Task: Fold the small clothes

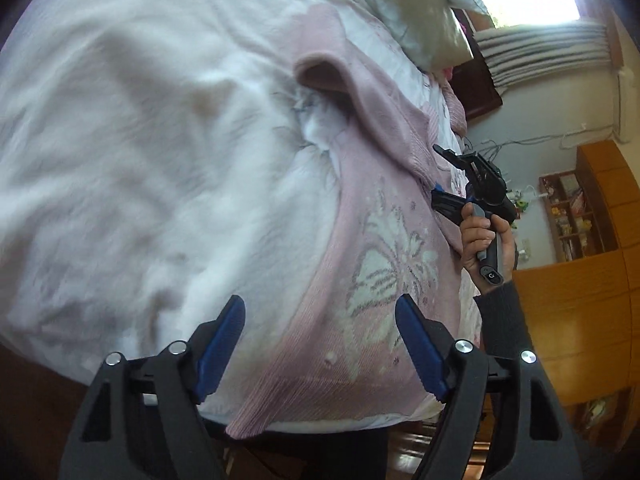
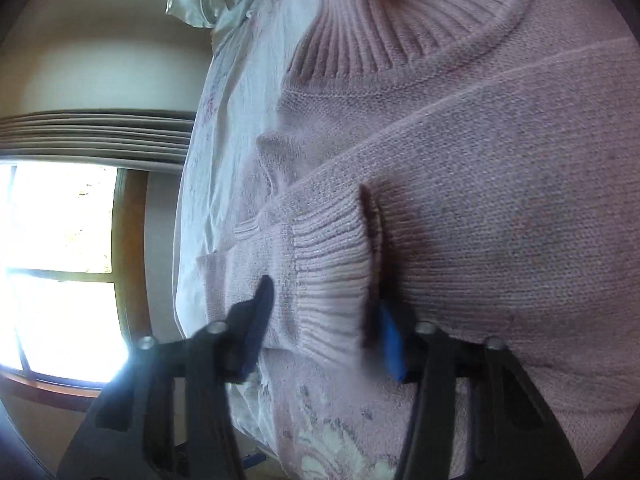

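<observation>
On the left wrist view, the pink sweater lies spread on a white bedspread, with its hem near the bed edge and a white butterfly pattern on the front; the left gripper hangs above the hem with its blue pads wide apart and holding nothing; further off, a hand holds the right gripper low over the sweater, where a sleeve is folded across the body. My judgement is that the hem, so close to the edge, could slide off the bed if it is pulled carelessly.

From the right wrist view, the right gripper has its jaws apart on both sides of the ribbed cuff; the cuff is between them but not pinched, as far as I can tell; the ribbed collar lies further ahead. If the jaws close too deep, they may take also the body layer under the cuff, and then the whole sweater would drag and wrinkle; if too shallow, the thick knit could slip out.
</observation>
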